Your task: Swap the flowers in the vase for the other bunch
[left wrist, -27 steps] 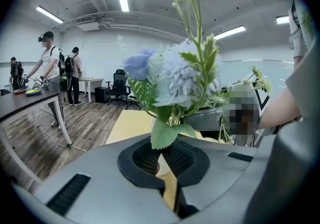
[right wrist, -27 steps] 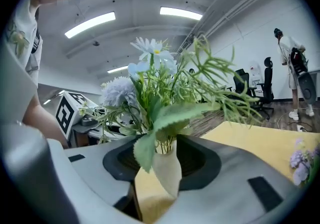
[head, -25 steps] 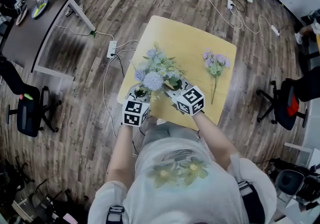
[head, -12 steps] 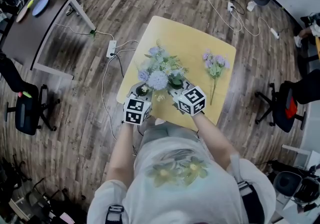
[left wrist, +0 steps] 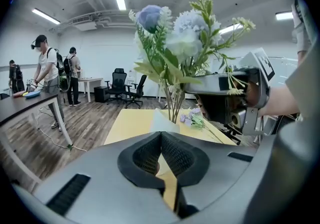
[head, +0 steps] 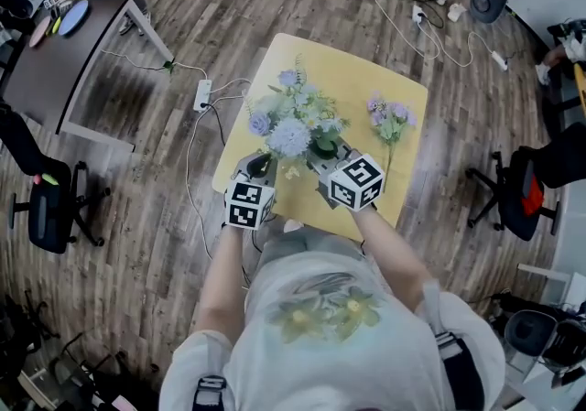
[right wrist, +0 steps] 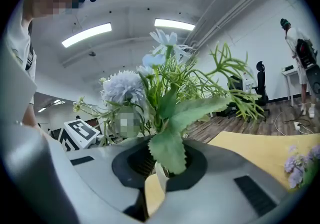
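On the yellow table (head: 348, 70), a bunch of blue and white flowers (head: 291, 121) hangs above the white vase (left wrist: 161, 120). My right gripper (head: 316, 159) is shut on its green stems (right wrist: 167, 148) just below the leaves. At the table's near edge my left gripper (head: 257, 177) is shut on the vase's thin rim. The stems' lower ends still reach down behind the rim in the left gripper view. The other bunch, purple flowers (head: 389, 121), lies flat on the right of the table, apart from both grippers.
A power strip (head: 202, 93) and cables lie on the wood floor left of the table. A dark desk (head: 55, 61) stands at the upper left, with people beside it. Office chairs (head: 55, 203) (head: 522, 194) flank the table.
The right gripper has risen with the blue and white bunch, which now sits higher and farther over the table. The left gripper has stayed on the vase.
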`<move>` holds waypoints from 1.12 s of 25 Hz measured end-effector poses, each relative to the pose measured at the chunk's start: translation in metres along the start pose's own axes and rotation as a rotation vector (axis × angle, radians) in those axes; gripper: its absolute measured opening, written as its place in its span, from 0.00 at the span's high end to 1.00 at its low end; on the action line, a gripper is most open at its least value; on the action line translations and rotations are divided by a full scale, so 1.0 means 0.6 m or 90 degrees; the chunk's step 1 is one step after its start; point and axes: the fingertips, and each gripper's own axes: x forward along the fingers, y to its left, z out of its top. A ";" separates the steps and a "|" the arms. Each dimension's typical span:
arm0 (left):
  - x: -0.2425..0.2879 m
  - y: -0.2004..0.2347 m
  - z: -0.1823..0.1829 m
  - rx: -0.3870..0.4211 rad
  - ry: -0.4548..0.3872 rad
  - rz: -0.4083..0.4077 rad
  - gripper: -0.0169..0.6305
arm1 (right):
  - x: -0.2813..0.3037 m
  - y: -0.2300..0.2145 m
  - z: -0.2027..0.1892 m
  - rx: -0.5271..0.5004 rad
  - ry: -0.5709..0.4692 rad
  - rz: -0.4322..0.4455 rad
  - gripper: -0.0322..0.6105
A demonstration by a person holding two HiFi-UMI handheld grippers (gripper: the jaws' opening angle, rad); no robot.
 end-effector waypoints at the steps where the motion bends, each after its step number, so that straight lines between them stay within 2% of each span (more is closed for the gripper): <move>1: -0.002 -0.001 0.001 0.001 0.000 0.000 0.95 | -0.002 0.002 0.008 0.001 -0.004 0.001 0.87; 17: -0.055 -0.010 0.036 -0.031 -0.024 0.016 0.95 | -0.061 0.021 0.162 -0.012 -0.056 -0.007 0.87; 28: -0.089 -0.052 0.068 -0.066 -0.069 0.041 0.95 | -0.149 0.028 0.255 0.009 -0.105 0.022 0.87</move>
